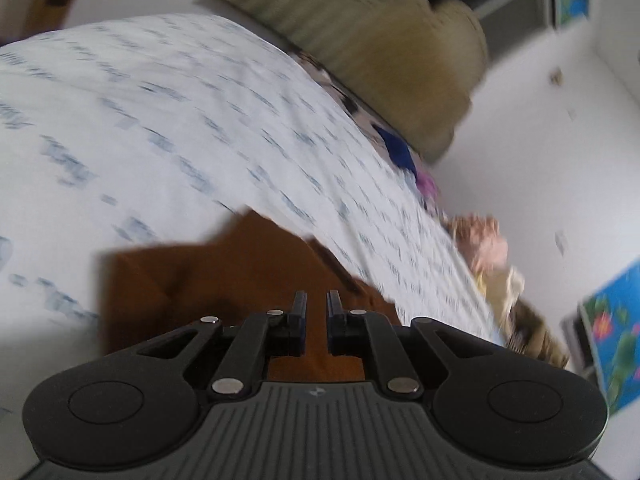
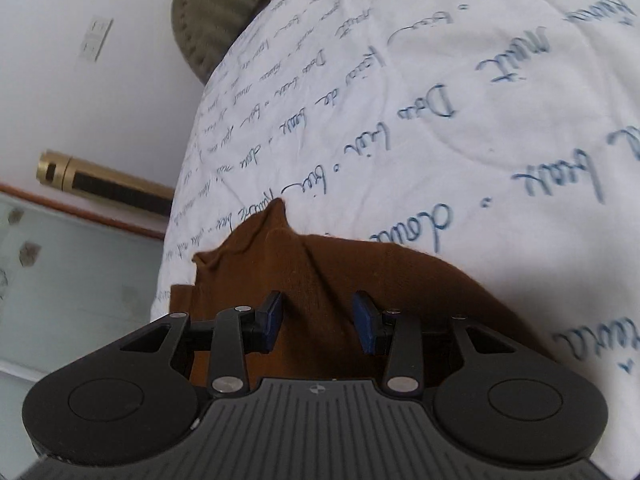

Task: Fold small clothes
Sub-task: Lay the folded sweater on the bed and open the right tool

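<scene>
A small brown garment point(image 1: 224, 276) lies on a white bed cover printed with blue handwriting point(image 1: 160, 120). My left gripper point(image 1: 317, 300) is right over the garment, its jaws a narrow gap apart with brown cloth showing between them; the view is blurred. In the right wrist view the same brown garment point(image 2: 320, 272) lies bunched with a raised peak at its far edge, on the white cover point(image 2: 440, 100). My right gripper point(image 2: 318, 304) is open, its blue-padded fingers astride a ridge of the brown cloth.
An olive ribbed cushion point(image 1: 380, 52) sits at the far end of the bed, also in the right wrist view point(image 2: 212, 12). Other coloured clothes point(image 1: 484, 240) lie past the bed's edge. A brass-coloured cylinder point(image 2: 104, 184) lies against the wall; pale floor point(image 2: 72, 272) lies left of the bed.
</scene>
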A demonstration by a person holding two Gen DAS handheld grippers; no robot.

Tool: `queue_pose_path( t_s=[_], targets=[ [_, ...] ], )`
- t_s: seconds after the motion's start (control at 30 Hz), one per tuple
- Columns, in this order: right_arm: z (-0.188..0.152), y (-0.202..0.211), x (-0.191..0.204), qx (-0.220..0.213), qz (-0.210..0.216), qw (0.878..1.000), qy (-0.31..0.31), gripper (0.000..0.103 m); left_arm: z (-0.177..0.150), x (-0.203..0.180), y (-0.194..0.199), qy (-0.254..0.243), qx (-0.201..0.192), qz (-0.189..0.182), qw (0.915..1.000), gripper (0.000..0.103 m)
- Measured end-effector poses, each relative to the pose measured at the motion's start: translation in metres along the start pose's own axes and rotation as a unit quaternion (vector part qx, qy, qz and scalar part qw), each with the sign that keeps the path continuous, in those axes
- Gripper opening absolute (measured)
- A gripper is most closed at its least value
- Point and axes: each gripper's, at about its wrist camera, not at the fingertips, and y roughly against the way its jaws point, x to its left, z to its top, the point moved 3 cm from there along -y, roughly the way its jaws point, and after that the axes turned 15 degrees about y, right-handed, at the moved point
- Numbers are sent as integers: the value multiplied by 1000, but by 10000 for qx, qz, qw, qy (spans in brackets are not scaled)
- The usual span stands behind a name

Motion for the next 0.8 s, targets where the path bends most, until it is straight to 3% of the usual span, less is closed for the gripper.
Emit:
queue_pose_path(
  t_s=[0.07,0.1,0.23,0.27,0.3,0.33,0.4,0.47,0.5,0.53,0.57,0.6,0.63,0.7,0.8],
  targets=[
    [-2,3,8,-93,-17,9998,193,19,-13,-8,-13,-254,33,133,9996,9],
    [-4,6,13,-197,14,9994,277,16,-19,-10,-21,-334,64,199,9992,9],
    [-17,39,38,-676,-97,9950,729,15,-31,-8,-43,-535,39,501,9973,9],
    [-22,49,51,-856,-327,9903,1048,14,-33,-8,-45,-604,2,564,9966,9],
    [-26,58,67,-1054,-818,9782,1591,14,-33,-8,-47,-694,-28,605,9957,9],
    [-32,65,84,-1237,-1453,9563,2217,14,-37,-10,-49,-846,-83,693,9940,9],
    [-48,65,119,-1447,-2704,8852,3499,14,-42,-12,-51,-1122,-189,884,9896,9],
    [-56,41,127,-1098,-3392,8427,4034,9,-46,-12,-54,-1281,-238,991,9865,9],
    [-58,20,121,-710,-3973,8124,4209,11,-48,-12,-55,-1278,-252,1011,9863,9],
    [-60,10,112,-666,-4061,8065,4246,10,-49,-12,-55,-1277,-281,1028,9861,9],
    [-58,7,104,-739,-3973,8191,4071,18,-49,-11,-53,-1271,-330,1028,9860,9],
    [-53,11,96,-768,-3916,8414,3645,36,-50,-9,-52,-1244,-368,1042,9861,9],
    [-49,21,89,-956,-3713,8673,3174,42,-49,-8,-51,-1229,-372,1051,9861,9],
    [-46,50,81,-1520,-3069,9045,2543,44,-47,-7,-47,-1276,-426,1096,9848,9],
    [-43,83,77,-1906,-2707,9211,2050,48,-45,-3,-44,-1299,-581,1200,9825,9]
  ],
)
